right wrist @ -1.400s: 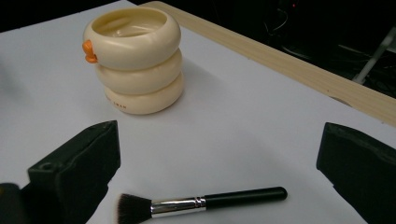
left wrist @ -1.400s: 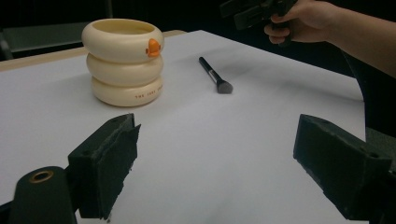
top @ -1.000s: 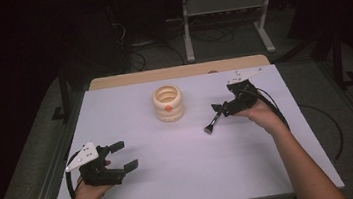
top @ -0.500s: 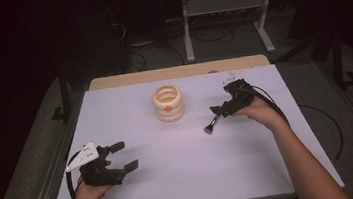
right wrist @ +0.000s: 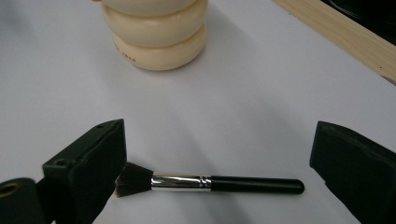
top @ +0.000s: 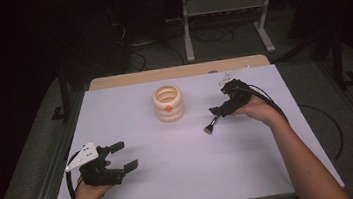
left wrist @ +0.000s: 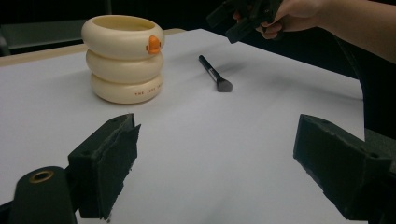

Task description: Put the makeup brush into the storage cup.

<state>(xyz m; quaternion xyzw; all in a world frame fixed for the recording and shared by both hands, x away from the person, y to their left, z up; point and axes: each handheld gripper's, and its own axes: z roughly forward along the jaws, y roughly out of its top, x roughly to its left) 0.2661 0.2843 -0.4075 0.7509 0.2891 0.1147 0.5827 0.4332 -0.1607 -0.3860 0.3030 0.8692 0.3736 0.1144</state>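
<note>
High view: the left gripper (top: 120, 157) rests at about 7 o'clock on the table (top: 198, 177), jaws spread wide and holding nothing. The right gripper (top: 218, 111) hovers at about 2 o'clock, tilted down toward the makeup brush (top: 211, 125); its jaw state cannot be told here. The brush lies flat on the table just below that gripper, bristle end toward the person. A cream ringed holder (top: 168, 103) with an orange mark stands at 12 o'clock, apart from the brush. The table has a plain white top with a pale wooden strip (top: 176, 73) along the far edge. Beyond it the room is dark, with grey flooring, a metal stand (top: 225, 18) and loose cables.

Left gripper view: both jaws stand far apart, empty, over bare white surface. The ringed holder (left wrist: 123, 58) sits at 11 o'clock, the brush (left wrist: 215, 74) at 1 o'clock, handle pointing away. The right gripper (left wrist: 238, 21) hangs above the brush handle without touching it. Small print runs along the holder's bottom ring, beginning "THE"; the rest is too small to read.

Right gripper view: jaws are wide apart and clear of the brush (right wrist: 210, 183), which lies crosswise between them, bristles beside the left-hand jaw. The holder (right wrist: 156, 35) stands at 11 o'clock; its red lettering is illegible. The wooden strip (right wrist: 341, 35) crosses at 2 o'clock.
</note>
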